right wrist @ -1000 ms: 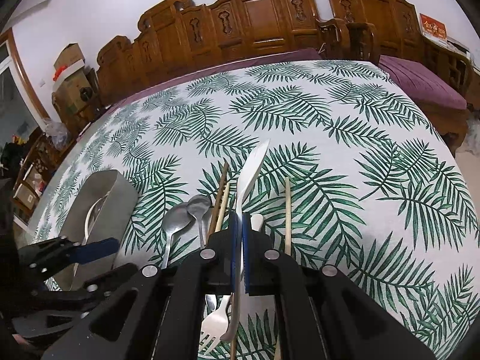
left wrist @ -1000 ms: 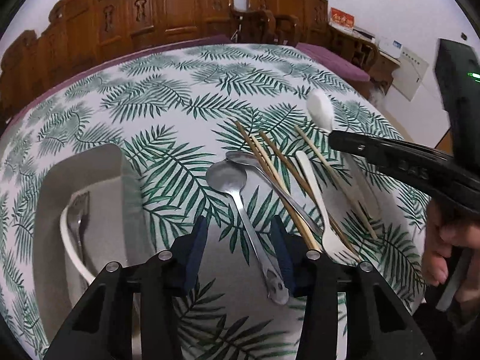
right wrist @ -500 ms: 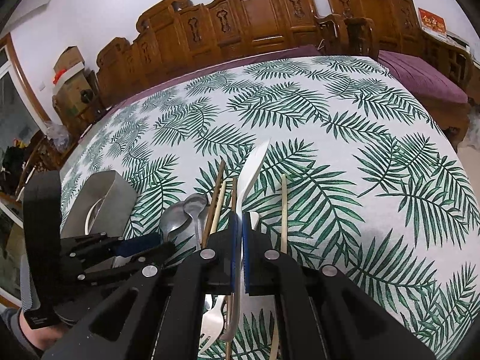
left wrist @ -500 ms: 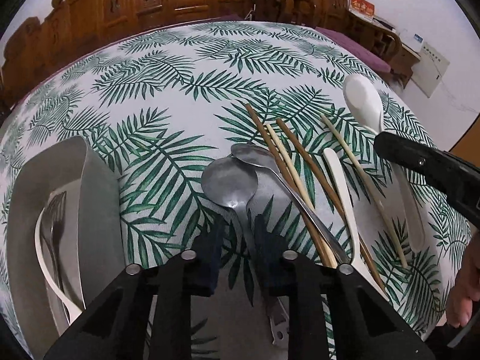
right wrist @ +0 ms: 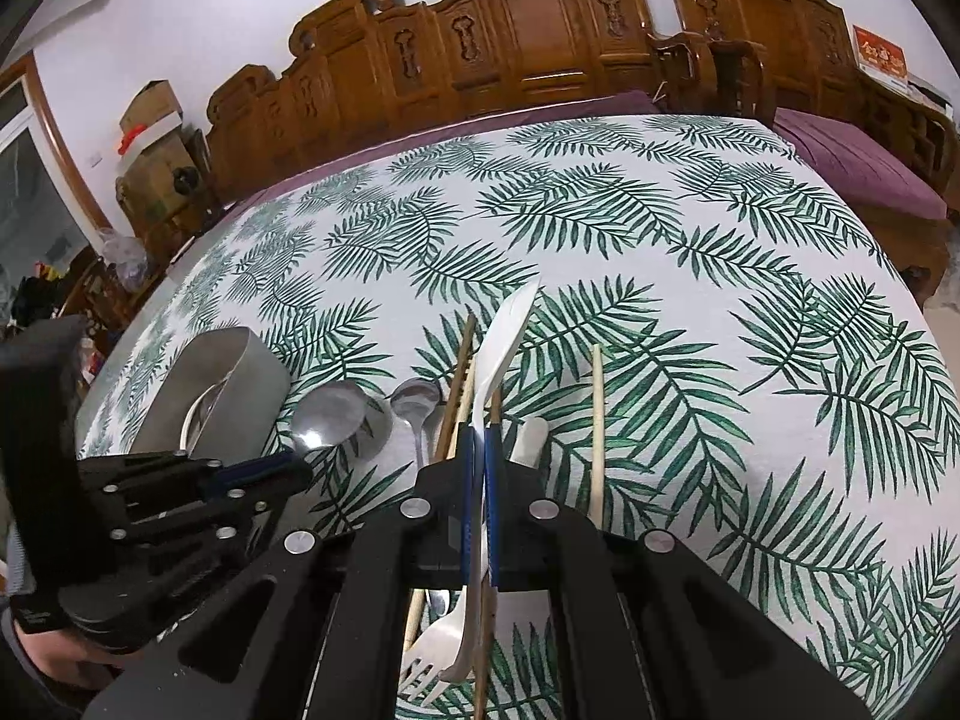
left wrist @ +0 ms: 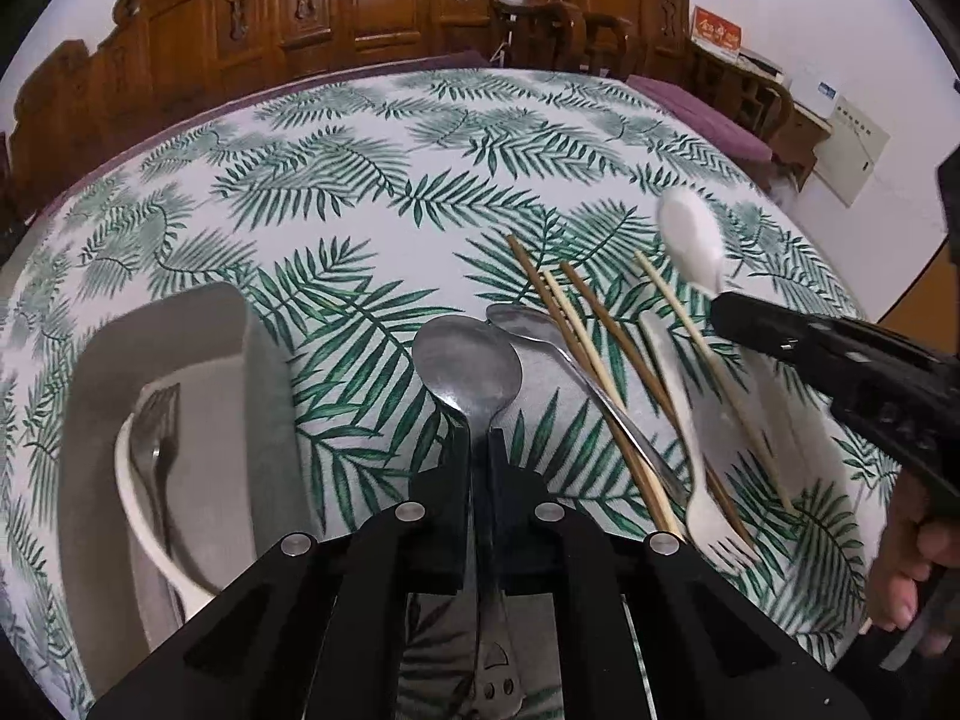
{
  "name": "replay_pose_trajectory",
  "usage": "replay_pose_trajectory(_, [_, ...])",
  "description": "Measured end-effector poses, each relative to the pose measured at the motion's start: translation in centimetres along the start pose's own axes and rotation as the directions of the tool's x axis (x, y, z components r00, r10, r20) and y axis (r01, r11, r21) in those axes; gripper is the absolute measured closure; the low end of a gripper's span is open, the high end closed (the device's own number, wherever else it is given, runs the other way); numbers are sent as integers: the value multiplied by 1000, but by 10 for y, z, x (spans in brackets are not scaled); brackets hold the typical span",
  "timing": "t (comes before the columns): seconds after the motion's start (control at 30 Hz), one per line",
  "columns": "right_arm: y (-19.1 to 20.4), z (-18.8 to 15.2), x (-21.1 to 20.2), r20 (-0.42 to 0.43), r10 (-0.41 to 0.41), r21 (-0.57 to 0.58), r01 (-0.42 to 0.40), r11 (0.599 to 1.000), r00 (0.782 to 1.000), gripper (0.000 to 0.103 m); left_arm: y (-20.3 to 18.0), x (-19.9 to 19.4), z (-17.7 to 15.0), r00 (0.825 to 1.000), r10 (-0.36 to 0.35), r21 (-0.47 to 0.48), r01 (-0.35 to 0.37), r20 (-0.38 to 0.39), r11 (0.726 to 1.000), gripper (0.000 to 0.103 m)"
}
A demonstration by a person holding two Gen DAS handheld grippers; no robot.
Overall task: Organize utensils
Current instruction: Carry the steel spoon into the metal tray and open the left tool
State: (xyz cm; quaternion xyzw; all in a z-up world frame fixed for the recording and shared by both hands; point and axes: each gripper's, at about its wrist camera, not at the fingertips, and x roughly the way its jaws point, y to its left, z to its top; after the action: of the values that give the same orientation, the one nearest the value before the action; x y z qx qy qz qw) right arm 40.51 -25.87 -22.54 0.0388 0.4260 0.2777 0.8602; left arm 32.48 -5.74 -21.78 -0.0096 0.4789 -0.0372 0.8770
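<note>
Tools both grip: left tool [left wrist: 479, 450] pinches the metal spoon [left wrist: 468, 360]; right tool [right wrist: 479, 462], at 3 o'clock, pinches the white spoon [right wrist: 504, 330].

Tray [left wrist: 180, 324] left of spoons [left wrist: 468, 360]; chopsticks [left wrist: 576, 330] right; probably two utensils inside.

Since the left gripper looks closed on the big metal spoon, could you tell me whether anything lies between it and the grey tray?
Nothing visible does: only bare tablecloth lies between the big metal spoon and the grey tray.
</note>
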Motion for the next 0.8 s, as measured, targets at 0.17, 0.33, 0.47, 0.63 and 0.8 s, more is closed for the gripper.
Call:
replay_pose_trajectory(0.17, [10,-3,-5,6,23,-19,-23,1000,1000,98,4,-30,-2,999,8,10,-9,42,1000,98])
replay_pose_trajectory(0.33, [26,-5,-14,20,52,-55,-51,997,998,98,15,-58,-7,997,17,-1,-17,75,1000,98])
replay_pose_trajectory(0.47, [38,-6,-16,21,74,-78,-72,994,997,98,26,-76,-12,995,24,-13,-23,99,1000,98])
replay_pose_trajectory(0.63, [51,-7,-17,12,93,-109,-91,990,996,98,42,-94,-18,992,35,-37,-30,122,999,98])
replay_pose_trajectory(0.8, [64,-9,-16,5,108,-137,-106,985,994,98,64,-103,-21,989,50,-67,-41,137,997,98])
